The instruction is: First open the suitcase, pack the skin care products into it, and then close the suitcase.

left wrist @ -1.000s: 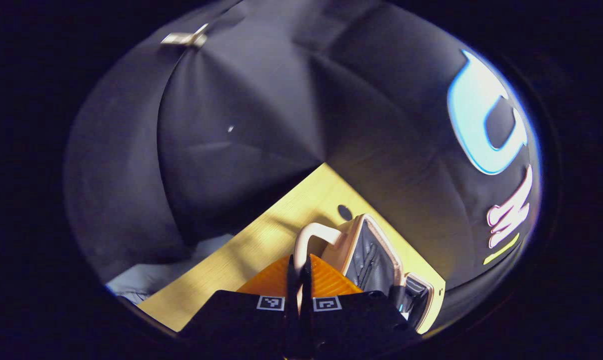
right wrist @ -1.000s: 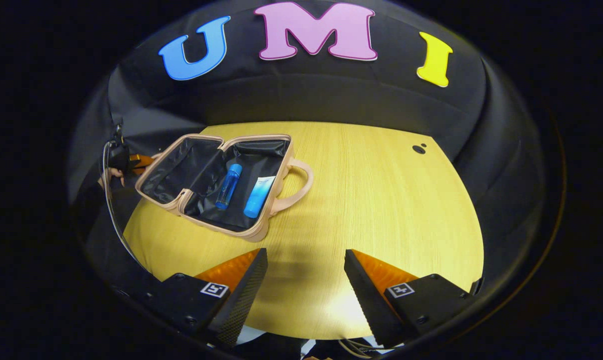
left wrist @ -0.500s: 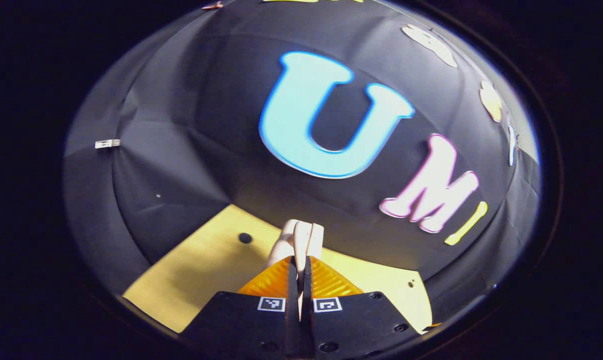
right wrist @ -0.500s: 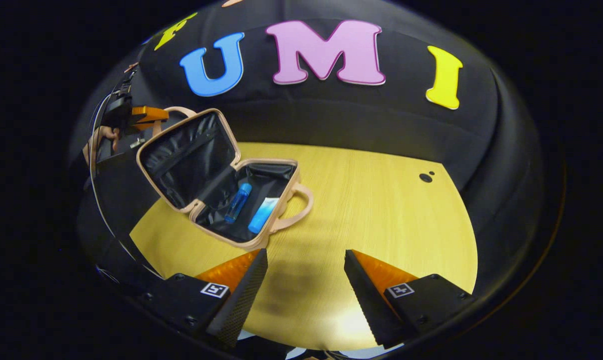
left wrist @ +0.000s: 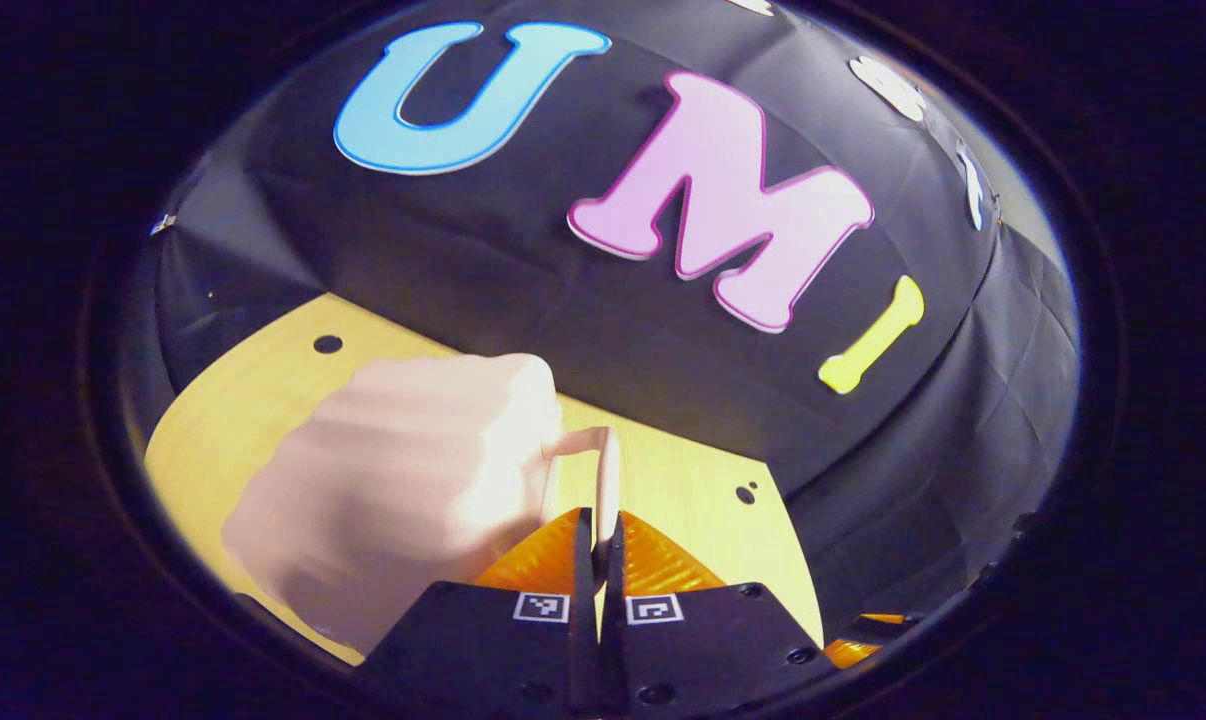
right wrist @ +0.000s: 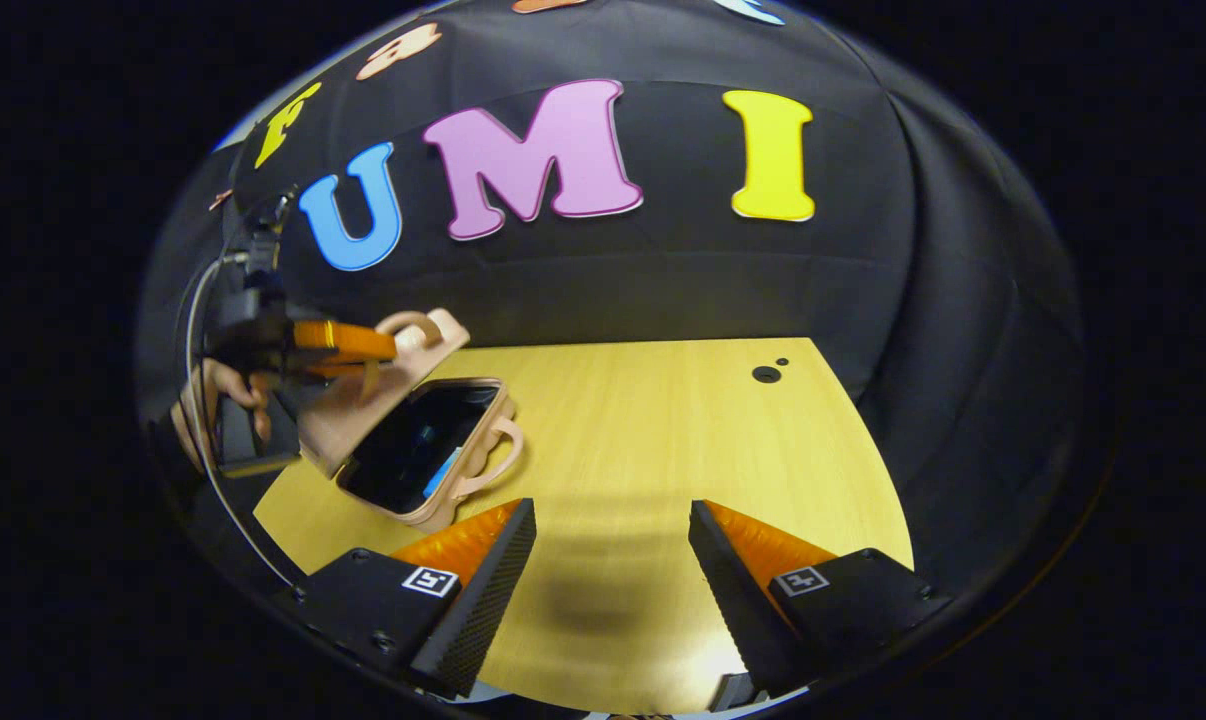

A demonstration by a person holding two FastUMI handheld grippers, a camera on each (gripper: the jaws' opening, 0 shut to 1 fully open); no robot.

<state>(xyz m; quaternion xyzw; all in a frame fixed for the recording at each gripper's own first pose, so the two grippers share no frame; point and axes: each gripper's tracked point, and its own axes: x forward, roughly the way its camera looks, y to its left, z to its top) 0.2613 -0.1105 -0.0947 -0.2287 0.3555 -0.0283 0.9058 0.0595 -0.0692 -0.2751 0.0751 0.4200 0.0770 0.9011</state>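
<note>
at the table's [right wrist: 663,450] left edge, suitcase [right wrist: 413,470] half shut, lid [left wrist: 403,480] tipped over the blue tube [right wrist: 443,472] inside; left gripper [left wrist: 597,545] pinched tight on the lid's handle [left wrist: 603,480]; right gripper [right wrist: 608,590] wide apart, empty, hovering near; best lowered slowly, rims lined up; plenty of bare table rightward

The left gripper [left wrist: 597,545] has its fingers pinched together, while the right gripper [right wrist: 611,560] hovers with fingers spread wide.
</note>
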